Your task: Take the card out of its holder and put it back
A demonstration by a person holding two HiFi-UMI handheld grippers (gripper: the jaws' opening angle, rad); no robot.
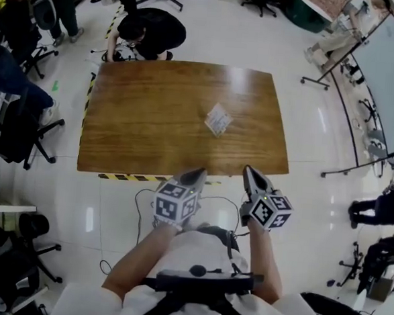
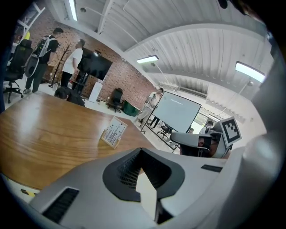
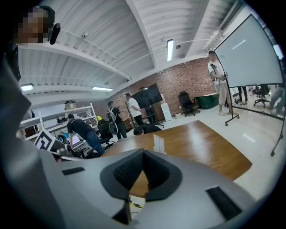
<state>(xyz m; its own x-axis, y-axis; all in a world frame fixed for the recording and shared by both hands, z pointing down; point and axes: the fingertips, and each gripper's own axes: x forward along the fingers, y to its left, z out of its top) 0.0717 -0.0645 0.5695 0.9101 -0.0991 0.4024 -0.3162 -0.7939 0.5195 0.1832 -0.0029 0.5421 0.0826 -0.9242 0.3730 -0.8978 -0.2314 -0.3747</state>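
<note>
A white printed card stands in its small clear holder [image 1: 218, 119] right of the middle of the wooden table [image 1: 145, 123]. The left gripper view shows this holder [image 2: 114, 132] ahead on the tabletop, and the right gripper view shows it [image 3: 159, 143] edge-on, further off. My left gripper [image 1: 198, 175] and right gripper [image 1: 248, 170] are side by side just short of the table's near edge, both pointing at the table. Each has its jaws together with nothing between them [image 2: 141, 154] [image 3: 143, 154]. Neither touches the holder.
Yellow-black hazard tape [image 1: 131, 178] runs along the table's near and left edges. A cable [image 1: 143, 203] loops on the white floor under my hands. A person [image 1: 148, 32] crouches behind the far edge. Office chairs [image 1: 24, 131] stand to the left and a whiteboard [image 1: 383, 86] to the right.
</note>
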